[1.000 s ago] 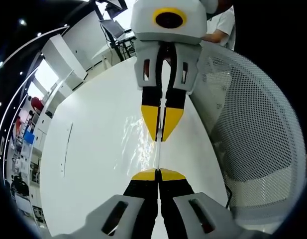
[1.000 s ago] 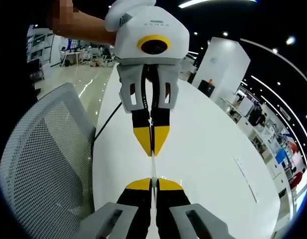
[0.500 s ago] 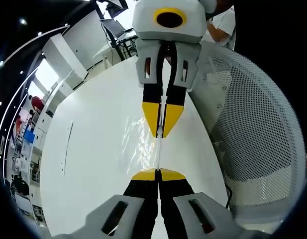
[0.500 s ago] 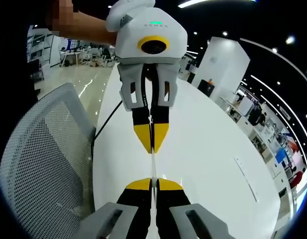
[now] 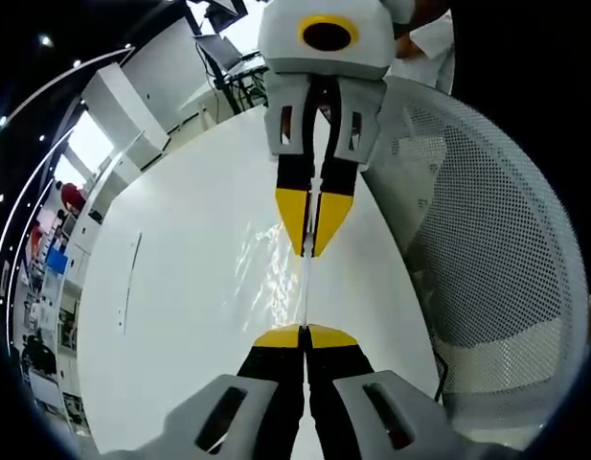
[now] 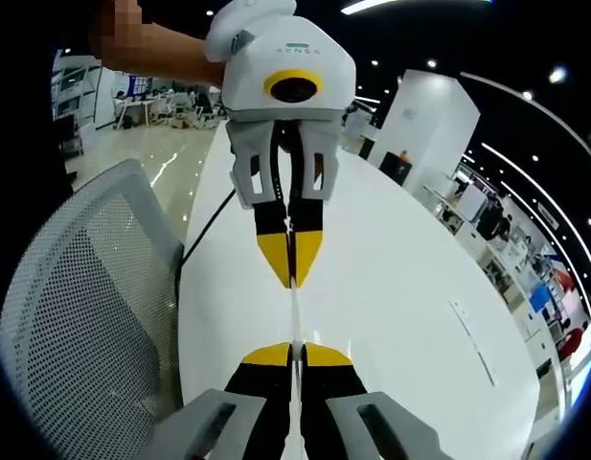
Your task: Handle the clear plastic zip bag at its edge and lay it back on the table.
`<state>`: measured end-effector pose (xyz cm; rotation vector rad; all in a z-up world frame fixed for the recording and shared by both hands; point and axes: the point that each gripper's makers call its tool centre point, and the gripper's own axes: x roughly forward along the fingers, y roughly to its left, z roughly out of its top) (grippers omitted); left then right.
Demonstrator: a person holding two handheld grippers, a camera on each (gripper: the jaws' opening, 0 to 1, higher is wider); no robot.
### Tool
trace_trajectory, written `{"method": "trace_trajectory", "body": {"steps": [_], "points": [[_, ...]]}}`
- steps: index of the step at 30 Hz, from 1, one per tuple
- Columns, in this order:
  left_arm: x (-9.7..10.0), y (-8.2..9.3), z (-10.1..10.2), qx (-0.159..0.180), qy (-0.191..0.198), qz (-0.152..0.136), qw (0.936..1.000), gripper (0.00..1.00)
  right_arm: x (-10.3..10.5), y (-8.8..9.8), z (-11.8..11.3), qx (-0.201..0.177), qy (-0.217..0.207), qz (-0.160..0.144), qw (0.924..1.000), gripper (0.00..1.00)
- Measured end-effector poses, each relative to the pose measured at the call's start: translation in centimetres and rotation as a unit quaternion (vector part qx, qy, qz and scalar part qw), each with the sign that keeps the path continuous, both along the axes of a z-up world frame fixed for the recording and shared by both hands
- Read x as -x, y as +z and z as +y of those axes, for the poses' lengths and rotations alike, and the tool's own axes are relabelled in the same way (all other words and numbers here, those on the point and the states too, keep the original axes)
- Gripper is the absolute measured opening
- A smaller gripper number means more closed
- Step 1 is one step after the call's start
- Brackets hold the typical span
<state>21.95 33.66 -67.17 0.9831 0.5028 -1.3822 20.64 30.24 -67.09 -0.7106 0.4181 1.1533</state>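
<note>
Stretching the bag [image 5: 306,292] tauter, grippers slightly farther apart.

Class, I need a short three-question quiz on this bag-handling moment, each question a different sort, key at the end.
1. True or false: the left hand-held gripper has its jaws shut on the clear plastic zip bag.
2. What stretches edge-on between the two hand-held grippers? A) a cable B) the clear bag C) a ruler
3. Name the mesh-backed item beside the white table.

Key
1. True; the right hand-held gripper pinches the opposite edge too.
2. B
3. A white mesh office chair.
</note>
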Motion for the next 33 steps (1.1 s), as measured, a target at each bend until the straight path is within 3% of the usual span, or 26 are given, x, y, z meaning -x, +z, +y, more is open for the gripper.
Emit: {"method": "trace_trajectory", "body": {"steps": [33], "points": [[-0.07, 0.21, 0.15, 0.004, 0.003, 0.001, 1.0, 0.0, 0.13, 0.15, -0.3, -0.005, -0.004, 0.001, 1.0, 0.0]]}}
